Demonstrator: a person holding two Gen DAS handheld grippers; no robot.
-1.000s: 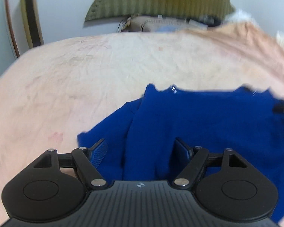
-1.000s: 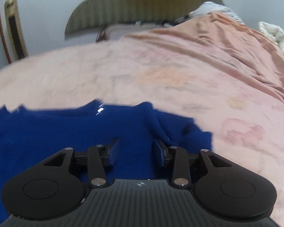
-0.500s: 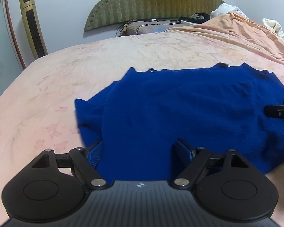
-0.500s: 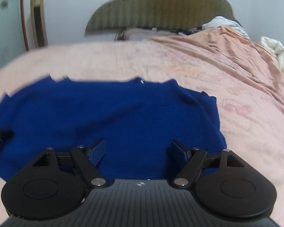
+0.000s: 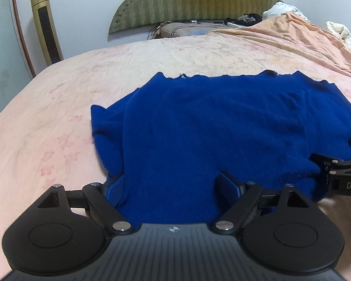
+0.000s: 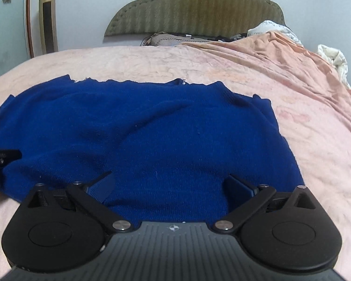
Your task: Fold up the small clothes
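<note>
Sweater [image 5: 210, 126] lies flat on the bed [image 5: 58, 107]. My left tool [image 5: 173, 187] and right tool [image 6: 170, 187] have both just been opening wide, gripping nothing, cloth under them. I read "DA" on the right tool's side.

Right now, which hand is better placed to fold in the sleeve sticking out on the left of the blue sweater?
Left, probably. The left gripper stands open at the blue sweater hem right beside that sleeve; the right gripper sits near the opposite edge.
</note>
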